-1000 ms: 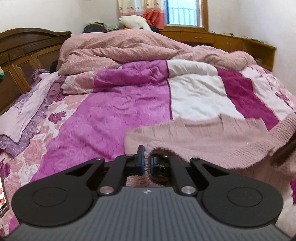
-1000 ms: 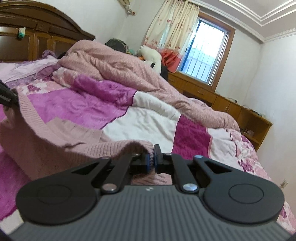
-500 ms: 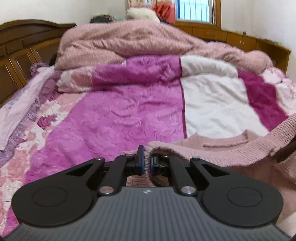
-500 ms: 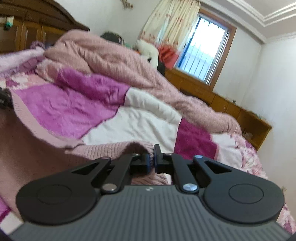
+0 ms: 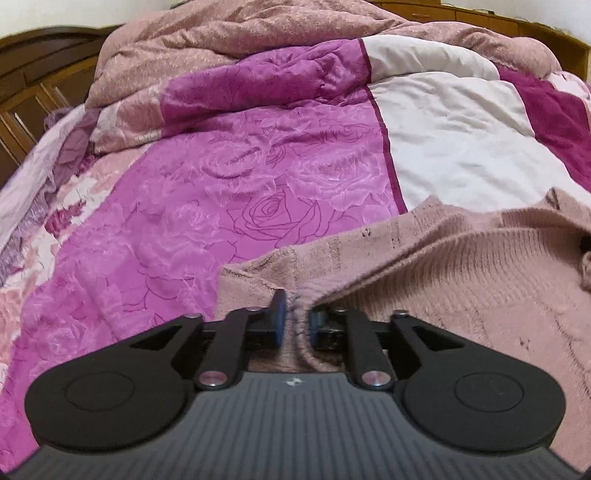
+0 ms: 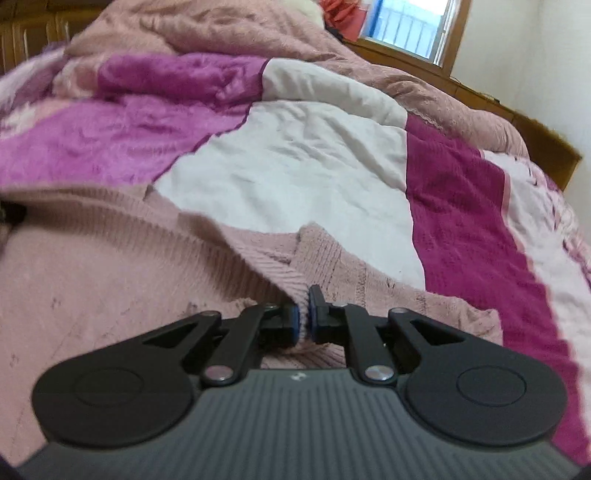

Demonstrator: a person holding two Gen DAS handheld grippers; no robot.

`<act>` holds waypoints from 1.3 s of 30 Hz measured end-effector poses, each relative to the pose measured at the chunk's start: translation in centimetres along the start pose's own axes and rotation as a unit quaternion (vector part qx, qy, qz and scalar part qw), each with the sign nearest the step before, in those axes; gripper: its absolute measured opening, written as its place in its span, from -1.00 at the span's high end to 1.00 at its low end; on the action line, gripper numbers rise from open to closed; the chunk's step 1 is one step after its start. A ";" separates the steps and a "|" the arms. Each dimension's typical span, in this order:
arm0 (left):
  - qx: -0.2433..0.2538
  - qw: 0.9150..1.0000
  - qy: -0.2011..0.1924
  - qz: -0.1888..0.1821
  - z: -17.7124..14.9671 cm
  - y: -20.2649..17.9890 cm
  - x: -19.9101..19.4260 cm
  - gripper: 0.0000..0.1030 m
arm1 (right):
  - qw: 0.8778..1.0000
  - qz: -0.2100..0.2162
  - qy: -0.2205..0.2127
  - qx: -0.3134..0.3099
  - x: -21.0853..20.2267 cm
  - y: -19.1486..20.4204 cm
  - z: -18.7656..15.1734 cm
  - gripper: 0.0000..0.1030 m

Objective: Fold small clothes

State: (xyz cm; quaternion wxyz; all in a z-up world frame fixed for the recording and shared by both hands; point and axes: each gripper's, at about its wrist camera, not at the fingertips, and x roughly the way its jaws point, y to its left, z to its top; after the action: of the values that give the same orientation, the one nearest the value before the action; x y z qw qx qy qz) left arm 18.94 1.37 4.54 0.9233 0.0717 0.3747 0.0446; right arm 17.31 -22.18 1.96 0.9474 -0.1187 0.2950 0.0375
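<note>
A dusty-pink knitted sweater (image 5: 461, 295) lies on the bed's quilt (image 5: 221, 184), with its ribbed edge folded over onto the lower layer. My left gripper (image 5: 297, 321) sits low over the sweater's left corner. Its jaws are opening; a fold of knit still stands between the blue pads, and the left pad has come off it. In the right wrist view the same sweater (image 6: 110, 280) fills the lower left. My right gripper (image 6: 303, 314) is shut on the ribbed edge at the right corner, just above the layer beneath.
The quilt (image 6: 295, 177) has magenta, white and dark-red panels. A heaped pink duvet (image 5: 258, 33) lies across the back. A wooden headboard (image 5: 33, 85) stands at the left; a window (image 6: 410, 29) and a low wooden cabinet (image 6: 535, 129) are at the right.
Both grippers came forward and down, bringing the sweater's ribbed edge over onto the part lying on the bed. The left jaws have parted; the right jaws stay closed on the knit.
</note>
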 end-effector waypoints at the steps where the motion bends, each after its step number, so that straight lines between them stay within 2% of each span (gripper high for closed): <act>1: 0.003 1.000 0.002 0.001 -0.1 0.1 -0.1 0.28 | 1.000 0.006 -0.001 0.005 -0.3 -0.3 0.0 0.80; 2: 0.002 1.000 0.004 0.004 0.0 0.3 -0.4 0.03 | 1.000 0.010 -0.003 0.008 -0.5 -0.5 0.1 0.71; 3: -0.002 1.000 0.006 0.005 0.0 0.6 -0.7 -0.16 | 1.000 0.014 -0.005 0.012 -0.9 -0.8 0.1 0.52; 4: -0.008 1.000 0.008 0.000 0.1 1.0 -1.0 -0.21 | 1.000 0.016 -0.008 0.016 -1.5 -1.1 0.2 0.41; 5: -0.016 1.000 0.012 -0.010 0.1 1.5 -1.3 -0.26 | 1.000 0.017 -0.011 0.019 -1.8 -1.3 0.3 0.19; 7: -0.035 0.999 0.022 -0.031 0.2 2.5 -2.1 -0.28 | 0.999 0.020 -0.021 0.025 -3.1 -2.1 0.4 0.07; 12: -0.064 0.995 0.038 -0.069 0.4 4.3 -4.0 -0.32 | 0.998 0.032 -0.029 0.046 -5.5 -4.0 0.5 0.07; 15: -0.047 0.994 0.035 -0.090 0.2 4.7 -5.6 -0.42 | 0.998 0.055 -0.024 0.037 -6.4 -4.5 0.1 0.07; 18: -0.015 0.992 0.039 -0.117 -0.5 4.3 -6.7 -0.46 | 0.998 0.065 -0.025 -0.007 -7.0 -3.9 -0.7 0.06; 22: 0.022 0.995 0.038 -0.094 -1.7 3.8 -6.5 -0.46 | 0.997 0.065 -0.015 -0.045 -6.5 -3.1 -1.7 0.06; 27: 0.045 0.997 0.026 -0.061 -2.4 3.4 -5.3 -0.46 | 0.996 0.071 -0.002 -0.055 -5.0 -2.3 -2.9 0.06; 31: 0.077 0.996 0.017 -0.027 -2.4 2.7 -4.0 -0.43 | 0.996 0.063 -0.014 -0.054 -4.5 -2.1 -3.5 0.06; 39: 0.017 1.000 -0.007 0.001 -0.5 3.8 -2.9 -0.41 | 0.998 0.043 -0.021 -0.032 -4.0 -2.5 -3.0 0.08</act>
State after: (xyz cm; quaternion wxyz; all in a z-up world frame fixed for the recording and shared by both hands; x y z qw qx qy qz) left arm 16.46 4.77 6.82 0.9245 0.0881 0.3689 0.0386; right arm 12.71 -25.37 2.41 0.9465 -0.1351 0.2788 0.0899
